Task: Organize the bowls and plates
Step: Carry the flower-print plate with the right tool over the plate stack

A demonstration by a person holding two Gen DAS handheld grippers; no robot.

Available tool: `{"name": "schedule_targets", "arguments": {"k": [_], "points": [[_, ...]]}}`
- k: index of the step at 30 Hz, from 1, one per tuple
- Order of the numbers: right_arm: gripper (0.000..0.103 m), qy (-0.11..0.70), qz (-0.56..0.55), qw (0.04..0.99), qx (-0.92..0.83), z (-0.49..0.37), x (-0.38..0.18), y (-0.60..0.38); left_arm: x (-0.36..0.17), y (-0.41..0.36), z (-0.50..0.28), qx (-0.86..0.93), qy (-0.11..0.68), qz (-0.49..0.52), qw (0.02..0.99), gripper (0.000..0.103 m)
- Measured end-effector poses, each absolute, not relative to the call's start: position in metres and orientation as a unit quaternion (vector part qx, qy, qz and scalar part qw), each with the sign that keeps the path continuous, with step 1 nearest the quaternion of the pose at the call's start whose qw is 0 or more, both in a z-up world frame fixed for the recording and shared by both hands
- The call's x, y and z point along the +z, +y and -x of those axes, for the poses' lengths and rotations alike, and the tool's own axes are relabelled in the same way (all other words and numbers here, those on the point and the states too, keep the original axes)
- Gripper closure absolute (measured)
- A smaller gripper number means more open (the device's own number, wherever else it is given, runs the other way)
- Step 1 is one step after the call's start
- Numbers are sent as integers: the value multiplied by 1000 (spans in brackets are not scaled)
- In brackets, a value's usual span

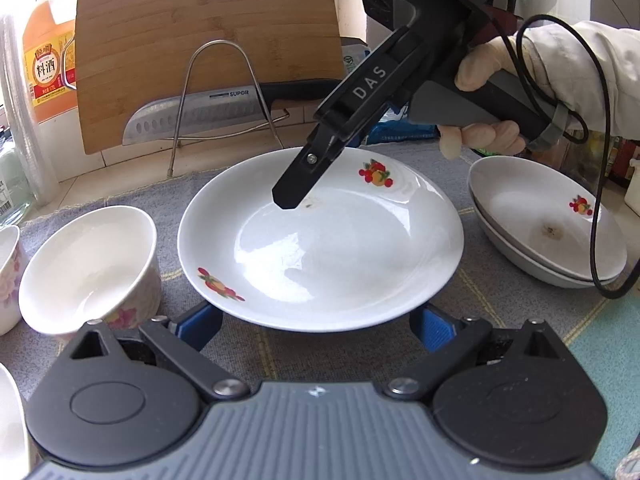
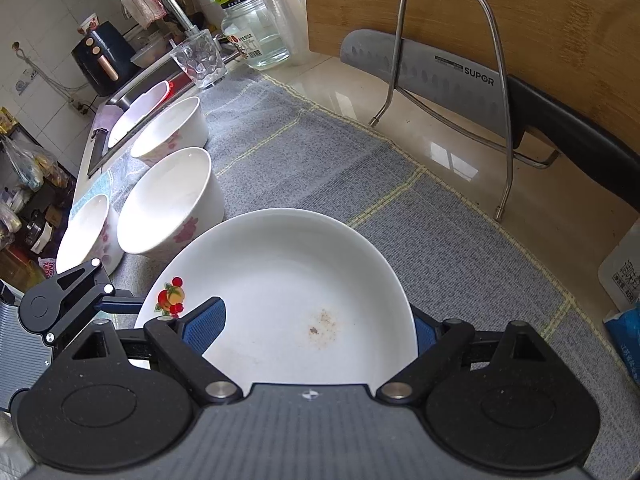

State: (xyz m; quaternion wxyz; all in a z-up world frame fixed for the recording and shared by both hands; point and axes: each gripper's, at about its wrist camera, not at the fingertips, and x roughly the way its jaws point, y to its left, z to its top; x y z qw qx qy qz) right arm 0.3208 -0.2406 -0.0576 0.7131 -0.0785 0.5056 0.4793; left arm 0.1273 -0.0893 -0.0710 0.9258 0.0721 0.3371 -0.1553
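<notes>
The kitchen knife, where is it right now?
The knife lies behind the grey mat, in the wire rack against the upright wooden cutting board, beyond the fruit-print plate.

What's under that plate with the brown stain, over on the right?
Another plate: only its rim shows beneath the stained plate, nested inside it. Its inner surface is covered.

"SUPOR" on knife blade; "DAS" on right gripper; "料酒" on orange bottle

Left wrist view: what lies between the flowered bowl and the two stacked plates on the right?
The fruit-print plate fills that stretch, as the left wrist view shows.
</notes>
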Motion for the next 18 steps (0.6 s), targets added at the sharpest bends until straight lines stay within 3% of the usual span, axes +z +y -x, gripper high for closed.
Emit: {"name": "schedule_targets", "arguments": {"k": [18], "points": [[8,484,46,759,434,-260,-13,-288,-28,-106,-100,-236,326,-115,908,4]]}}
